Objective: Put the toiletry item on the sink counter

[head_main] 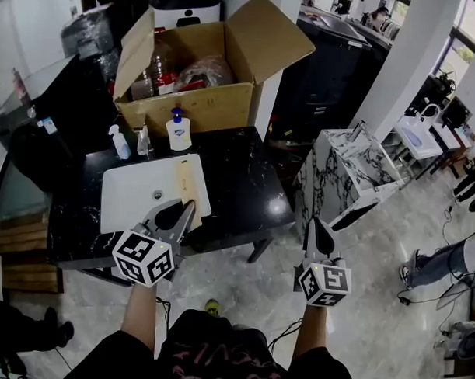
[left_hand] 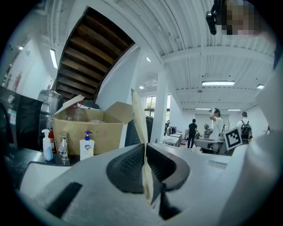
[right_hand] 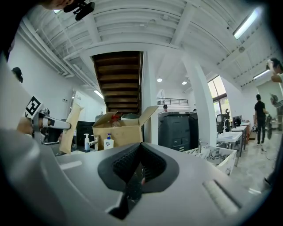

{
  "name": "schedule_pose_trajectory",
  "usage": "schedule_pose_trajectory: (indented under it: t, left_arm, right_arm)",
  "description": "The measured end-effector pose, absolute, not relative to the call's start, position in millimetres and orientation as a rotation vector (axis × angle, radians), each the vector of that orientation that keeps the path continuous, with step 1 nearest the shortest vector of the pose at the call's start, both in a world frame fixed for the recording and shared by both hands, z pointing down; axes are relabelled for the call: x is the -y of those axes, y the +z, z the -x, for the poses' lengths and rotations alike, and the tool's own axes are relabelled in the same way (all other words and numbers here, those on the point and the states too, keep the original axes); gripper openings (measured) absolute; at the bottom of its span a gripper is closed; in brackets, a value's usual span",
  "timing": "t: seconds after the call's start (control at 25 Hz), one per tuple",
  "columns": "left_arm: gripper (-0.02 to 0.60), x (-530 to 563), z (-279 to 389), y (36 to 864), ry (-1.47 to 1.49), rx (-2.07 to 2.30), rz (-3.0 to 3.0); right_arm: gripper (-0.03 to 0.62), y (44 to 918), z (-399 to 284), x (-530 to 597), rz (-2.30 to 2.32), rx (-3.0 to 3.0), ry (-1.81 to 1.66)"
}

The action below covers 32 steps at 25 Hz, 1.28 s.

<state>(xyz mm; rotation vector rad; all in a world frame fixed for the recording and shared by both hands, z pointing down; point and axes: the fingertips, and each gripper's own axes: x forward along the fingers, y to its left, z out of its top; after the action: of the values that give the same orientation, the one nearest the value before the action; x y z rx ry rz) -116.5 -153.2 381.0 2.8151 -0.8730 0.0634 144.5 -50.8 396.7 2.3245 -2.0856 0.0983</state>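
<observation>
A long flat tan packet (head_main: 188, 186) stands up over the right side of the white sink basin (head_main: 133, 196), which is set in a black counter (head_main: 237, 185). My left gripper (head_main: 184, 218) is shut on the packet's lower end, at the counter's front edge. In the left gripper view the packet (left_hand: 139, 128) rises edge-on from between the closed jaws (left_hand: 146, 167). My right gripper (head_main: 318, 235) hangs over the floor to the right of the counter, shut with nothing in it (right_hand: 140, 165). From the right gripper view the packet (right_hand: 70, 128) shows at the left.
A soap pump bottle (head_main: 179, 131), a faucet (head_main: 142, 140) and a small spray bottle (head_main: 120, 142) stand behind the basin. An open cardboard box (head_main: 210, 77) of items fills the counter's back. A marble-patterned sink unit (head_main: 354, 173) stands to the right. A person's legs (head_main: 442, 263) are at the far right.
</observation>
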Motion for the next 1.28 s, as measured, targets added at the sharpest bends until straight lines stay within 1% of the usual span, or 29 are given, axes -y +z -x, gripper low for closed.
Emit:
schedule_pose_trajectory:
  t: [0.56, 0.84, 1.28]
  left_arm:
    - [0.021, 199.6, 113.7, 392.7, 0.041, 0.867, -2.761]
    - [0.021, 226.2, 95.2, 395.9, 0.057, 0.900, -2.753]
    - [0.021, 282.2, 57.6, 404.7, 0.087, 1.010, -2.702]
  right_arm:
    - [0.012, 401.6, -149.3, 98.6, -2.312, 2.082, 0.129]
    - [0.012, 401.8, -170.2, 132.9, -2.298, 2.116, 0.128]
    - [0.012, 412.1, -212.0, 218.4, -2.196, 2.220, 0.154]
